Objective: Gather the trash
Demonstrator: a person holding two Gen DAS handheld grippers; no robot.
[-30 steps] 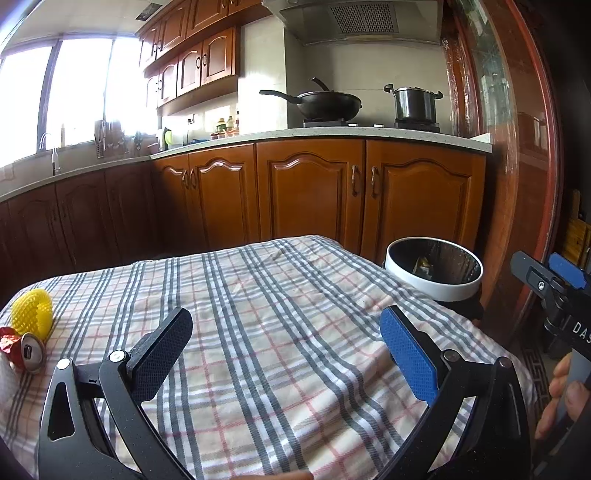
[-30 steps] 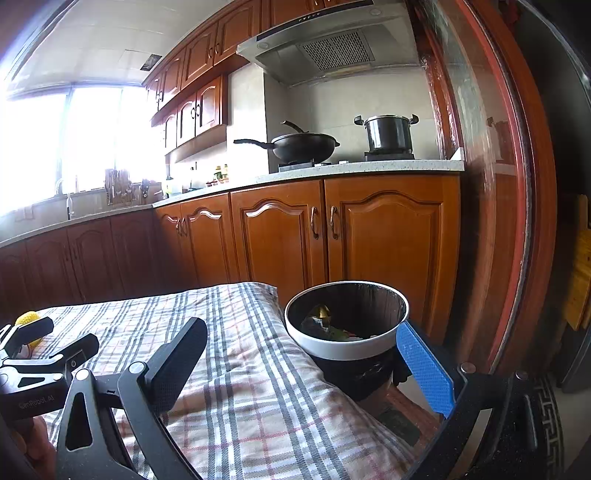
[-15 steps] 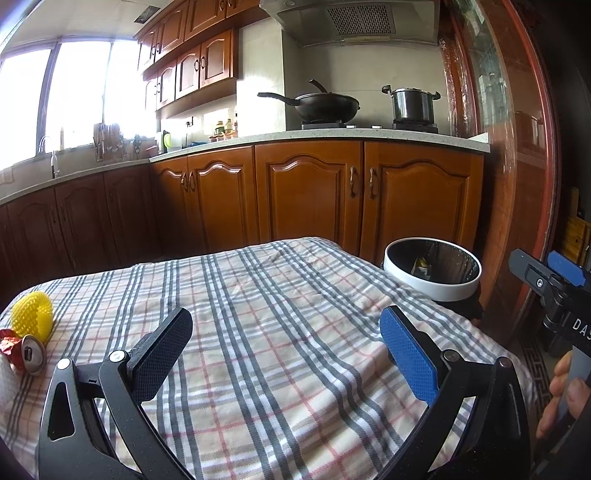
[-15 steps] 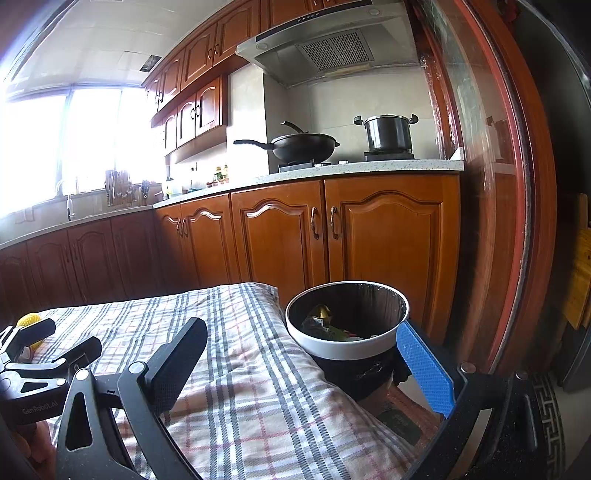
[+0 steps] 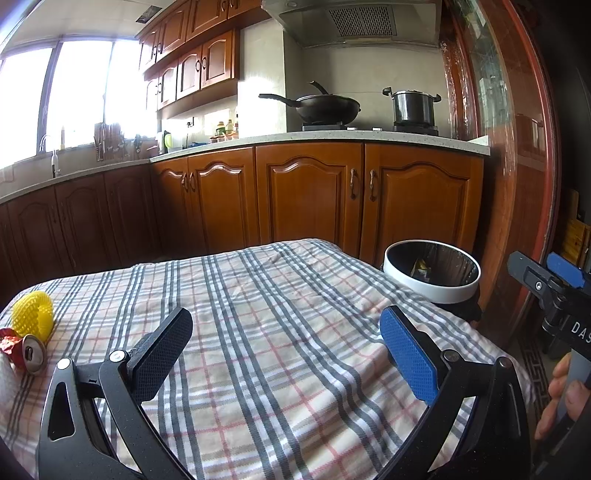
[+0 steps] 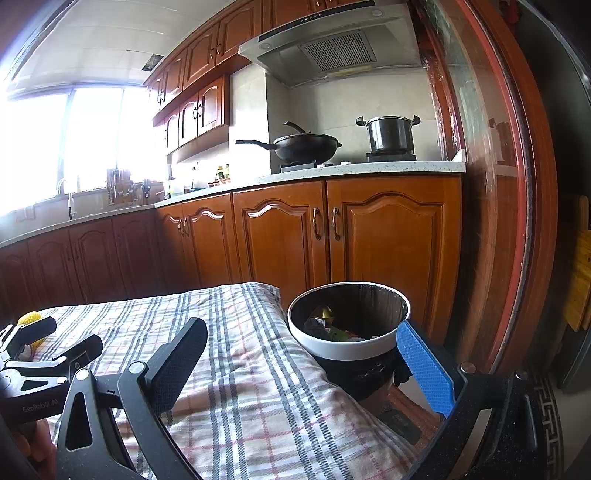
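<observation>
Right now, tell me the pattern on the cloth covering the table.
The tablecloth is plaid: grey and thin red lines on white. It shows best in the left wrist view.

Plaid cloth (image 5: pixel 280 332) covering table. Black wok (image 5: pixel 325 107) and steel pot (image 5: pixel 412 107) sitting on stove, range hood (image 5: pixel 354 22) hanging above. Brown wooden cabinets (image 5: pixel 306 195) lining wall. Bright window (image 5: pixel 55 96) glaring over sink faucet (image 5: pixel 51 155).
</observation>
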